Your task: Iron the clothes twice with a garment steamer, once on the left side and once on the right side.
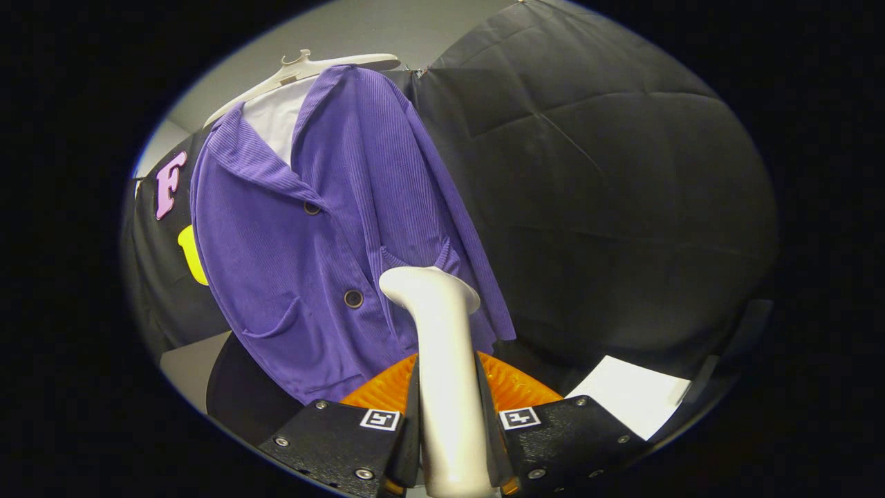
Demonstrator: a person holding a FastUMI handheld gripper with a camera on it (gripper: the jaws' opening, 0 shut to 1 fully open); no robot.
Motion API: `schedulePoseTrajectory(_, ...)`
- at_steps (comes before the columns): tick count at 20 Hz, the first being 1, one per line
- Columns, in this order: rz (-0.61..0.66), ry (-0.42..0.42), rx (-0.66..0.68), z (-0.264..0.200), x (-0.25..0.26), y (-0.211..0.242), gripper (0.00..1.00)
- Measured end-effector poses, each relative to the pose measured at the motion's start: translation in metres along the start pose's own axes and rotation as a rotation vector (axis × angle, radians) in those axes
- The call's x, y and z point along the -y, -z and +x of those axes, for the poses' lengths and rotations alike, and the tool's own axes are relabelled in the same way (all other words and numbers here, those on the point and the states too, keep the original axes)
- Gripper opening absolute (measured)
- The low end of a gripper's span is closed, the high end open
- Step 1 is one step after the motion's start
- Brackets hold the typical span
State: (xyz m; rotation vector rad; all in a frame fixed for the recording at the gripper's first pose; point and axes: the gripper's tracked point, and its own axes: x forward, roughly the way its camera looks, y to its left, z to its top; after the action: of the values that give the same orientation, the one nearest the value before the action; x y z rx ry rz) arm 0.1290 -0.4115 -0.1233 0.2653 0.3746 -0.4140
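Purple jacket (311, 242) hanging; steamer (442, 360) clamped between fingers (449, 443), head at lower right panel. Next, probably: sweep along that side.

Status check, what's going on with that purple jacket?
Fingers shut on steamer. Steamer head against purple jacket, lower part, near the buttons. Nothing in the way.

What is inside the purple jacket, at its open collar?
Inside the purple jacket, a white lining or garment shows at the collar, on a white hanger. Lower down the jacket covers it. The gripper is shut on the steamer.
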Motion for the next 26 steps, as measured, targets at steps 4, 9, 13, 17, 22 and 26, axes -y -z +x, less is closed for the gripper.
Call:
schedulePoseTrajectory(4, 0.009, 0.005, -0.035, -0.005, 0.007, 0.023, 0.38)
schedulePoseTrajectory(9, -0.033, -0.02, -0.102, -0.003, 0.002, 0.04, 0.38)
schedulePoseTrajectory(13, -0.039, -0.061, -0.116, -0.018, -0.005, 0.046, 0.38)
schedulePoseTrajectory(17, -0.051, -0.125, -0.129, -0.04, -0.019, 0.05, 0.38)
schedulePoseTrajectory(22, -0.08, -0.242, -0.136, -0.075, -0.047, 0.05, 0.38)
schedulePoseTrajectory(26, -0.123, -0.377, -0.094, -0.113, -0.088, 0.029, 0.38)
